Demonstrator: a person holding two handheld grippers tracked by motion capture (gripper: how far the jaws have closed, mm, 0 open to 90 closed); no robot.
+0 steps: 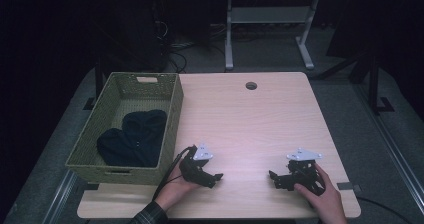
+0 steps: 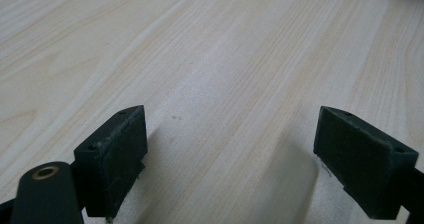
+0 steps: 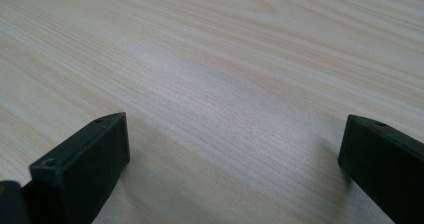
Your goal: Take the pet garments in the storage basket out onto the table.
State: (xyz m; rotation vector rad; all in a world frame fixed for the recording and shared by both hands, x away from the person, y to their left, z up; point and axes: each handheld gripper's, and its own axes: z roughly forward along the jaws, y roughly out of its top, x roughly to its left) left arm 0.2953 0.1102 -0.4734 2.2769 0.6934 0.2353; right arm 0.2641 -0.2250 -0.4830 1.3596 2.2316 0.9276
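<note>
My left gripper (image 1: 216, 178) rests low over the light wooden table (image 1: 250, 119) near its front edge, just right of the basket. It is open, and in the left gripper view (image 2: 230, 149) only bare wood lies between the jaws. My right gripper (image 1: 272, 178) sits near the front right of the table, pointing left. Its jaws stand wide apart in the right gripper view (image 3: 235, 164), again with bare wood between them. A green woven basket (image 1: 172, 109) on the table's left side holds dark folded clothing (image 1: 132, 136).
A round cable hole (image 1: 251, 85) is at the table's far middle. Beyond the table stand a grey desk frame (image 1: 270, 29) and tangled cables (image 1: 175, 54) on the dark floor. Cables trail from both grippers off the front edge.
</note>
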